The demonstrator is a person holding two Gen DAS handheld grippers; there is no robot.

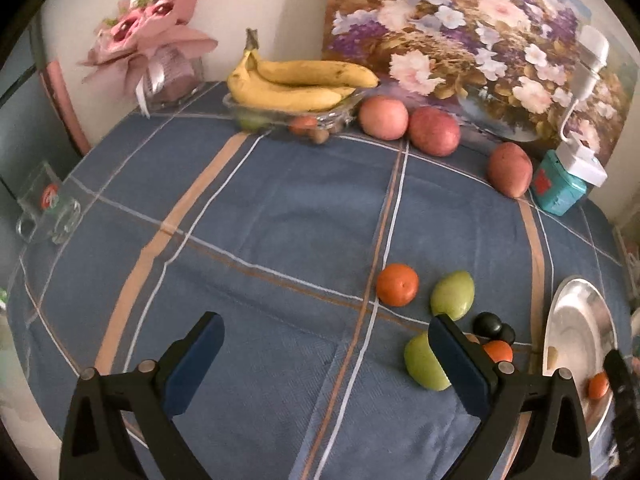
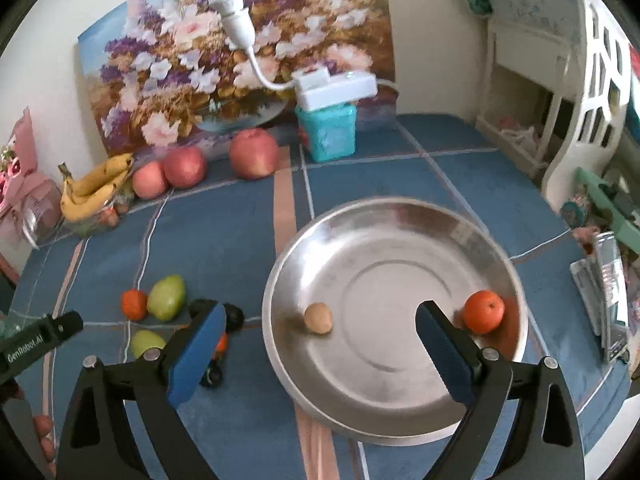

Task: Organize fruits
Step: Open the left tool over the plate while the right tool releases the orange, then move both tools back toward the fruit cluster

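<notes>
Over the blue checked cloth (image 1: 280,208) both grippers gape wide and hold nothing: the left gripper (image 1: 326,344) above bare cloth, the right gripper (image 2: 320,330) above the steel plate (image 2: 400,240). On that plate lie an orange (image 2: 483,311) and a small tan fruit (image 2: 318,318), well apart. Beside the plate sit two green fruits (image 1: 453,294), another orange (image 1: 397,284) and dark plums (image 1: 488,324).

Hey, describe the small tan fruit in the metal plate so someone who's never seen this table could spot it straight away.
Find the round metal plate on the blue checked tablecloth, in front of the flower painting. Two small fruits lie in it, apart from each other. The small tan fruit is the dull beige one nearer the loose fruit on the cloth; its only neighbour, the orange, is bigger and bright, against the opposite rim.
</notes>
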